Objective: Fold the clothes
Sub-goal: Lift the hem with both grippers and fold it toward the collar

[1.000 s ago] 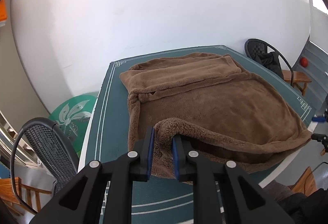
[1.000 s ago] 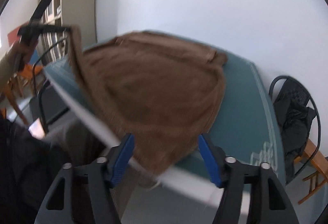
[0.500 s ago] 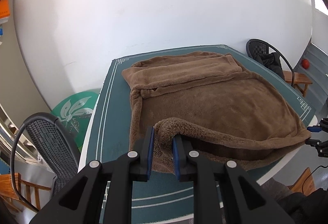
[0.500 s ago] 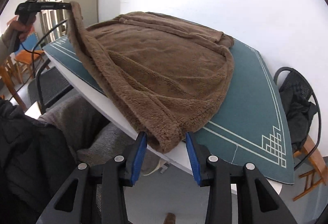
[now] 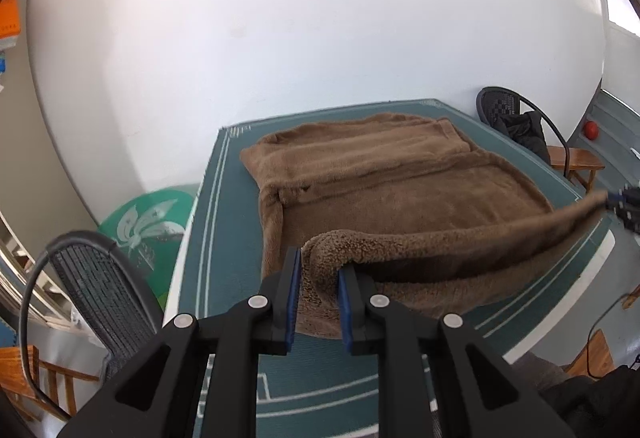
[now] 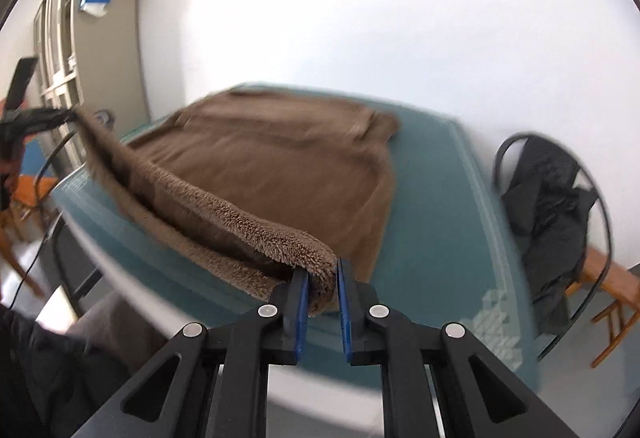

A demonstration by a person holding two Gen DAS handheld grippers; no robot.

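A brown fleece garment lies spread over a green table. My left gripper is shut on the near left corner of its hem. That hem stretches in a taut band off the table toward my right gripper at the far right. In the right wrist view my right gripper is shut on the other hem corner of the garment, lifted above the table edge. The left gripper shows at the far left, holding the opposite end.
A black mesh chair stands left of the table, another black chair with dark clothing on the right. A white wall runs behind the table. Wooden stools sit on the floor. A person's dark clothing is at the near edge.
My right gripper closed on the near right hem corner and lifted it off the table edge. The hem now hangs taut between both grippers. The left gripper kept its hold.
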